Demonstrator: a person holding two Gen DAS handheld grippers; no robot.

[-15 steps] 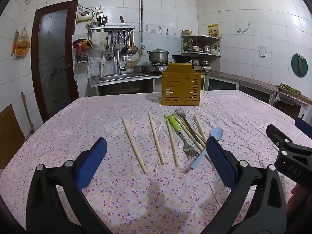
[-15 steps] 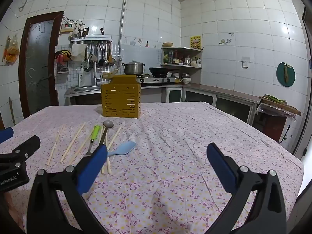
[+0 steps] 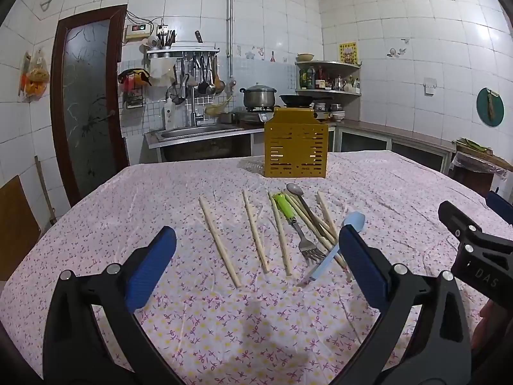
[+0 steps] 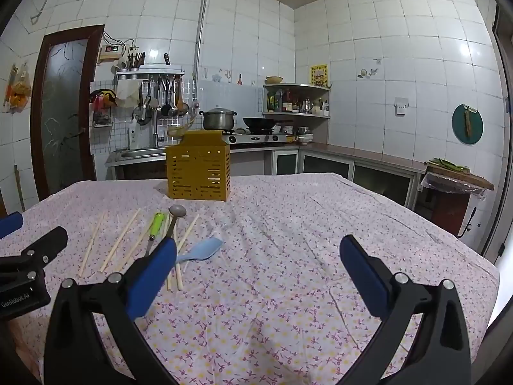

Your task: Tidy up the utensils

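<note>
Holding both rigs where they were half a second back, nothing shifted | left gripper [image 3: 256, 263] and right gripper [image 4: 258, 263] spread wide, empty | chopsticks [image 3: 219, 240], fork [image 3: 296, 221], blue spoon [image 3: 336, 247] loose on tablecloth [image 3: 160, 199] before yellow holder [image 3: 295, 147] | sorting unstarted

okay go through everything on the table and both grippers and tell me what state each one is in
left gripper: open, empty, above the cloth.
right gripper: open, empty.
yellow utensil holder: upright at the far side; contents cannot be told.
chopsticks: lying flat, some apart, some heaped under other utensils.
green-handled fork: lying flat, tines toward the camera.
metal spoon: lying on the chopsticks.
blue spoon: lying flat.
</note>
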